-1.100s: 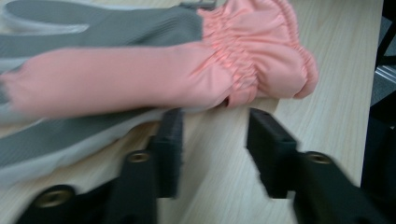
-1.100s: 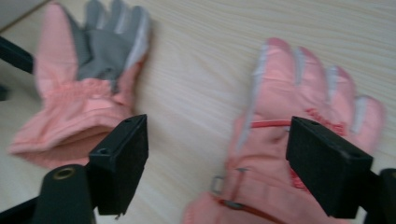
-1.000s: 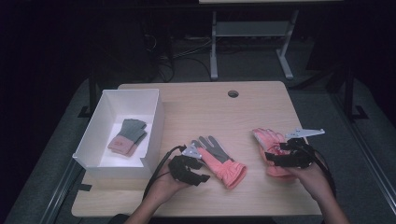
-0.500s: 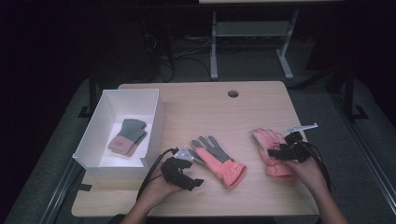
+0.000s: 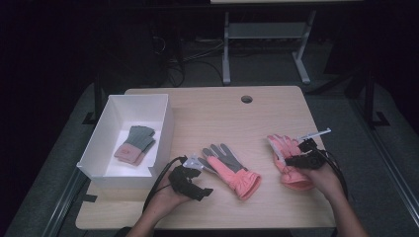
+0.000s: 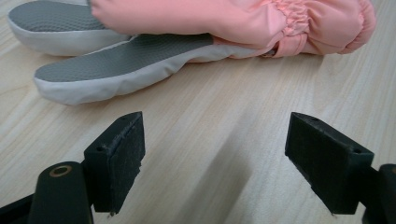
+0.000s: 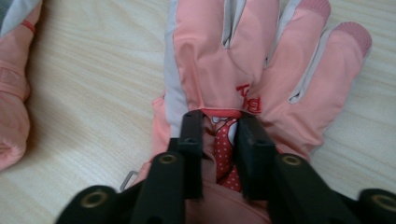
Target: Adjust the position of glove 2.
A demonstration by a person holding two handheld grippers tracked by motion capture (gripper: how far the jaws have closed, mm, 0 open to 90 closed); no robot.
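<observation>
Pink padded winter glove [image 7: 243,70] lies flat at the wooden surface's [image 5: 207,108] right side, its back pinched as the right gripper [image 7: 219,135] has just been closing. Left gripper [image 6: 212,158] gapes empty beside the grey-palmed pink glove [image 6: 196,32].

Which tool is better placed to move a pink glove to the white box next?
Right. The right tool has just closed, pinching its pink glove. The left tool stands open over bare table, short of the other glove, though nearer the white box.
</observation>
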